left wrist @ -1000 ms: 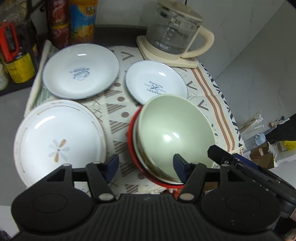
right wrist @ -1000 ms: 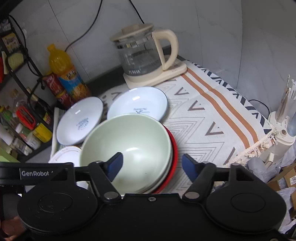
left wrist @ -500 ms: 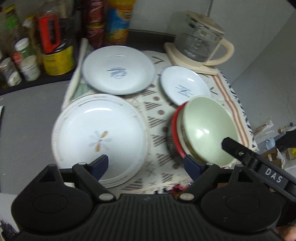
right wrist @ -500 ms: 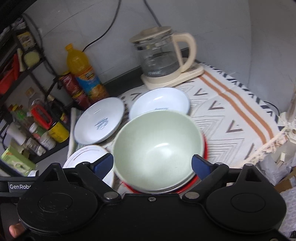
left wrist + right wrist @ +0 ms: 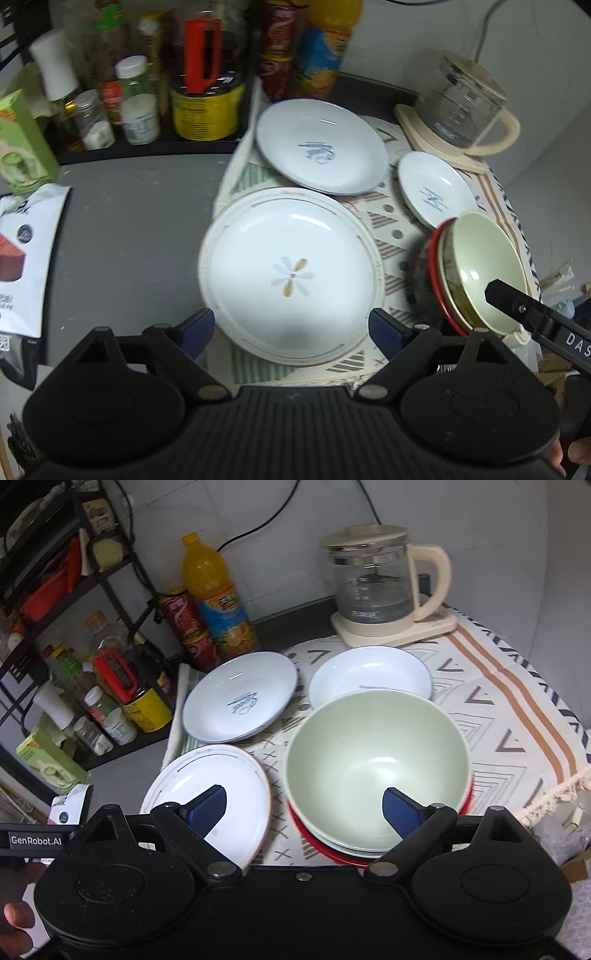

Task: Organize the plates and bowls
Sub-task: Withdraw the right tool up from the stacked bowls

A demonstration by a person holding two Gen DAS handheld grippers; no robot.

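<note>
Left tool (image 5: 291, 326) over flower plate (image 5: 291, 273) | snack pouch (image 5: 22, 258) left-wrist-only

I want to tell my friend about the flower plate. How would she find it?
Start at the glass kettle at the back of the patterned cloth. Come to the cloth's near edge: the flower plate lies beside the stacked bowls. It is the biggest plate, with a petal design, not blue writing.

Grey countertop (image 5: 129, 221) bearing a patterned cloth (image 5: 517, 716), on which rest three white plates (image 5: 291, 273), a stack of bowls (image 5: 376, 771) and a glass kettle (image 5: 380, 587).
</note>
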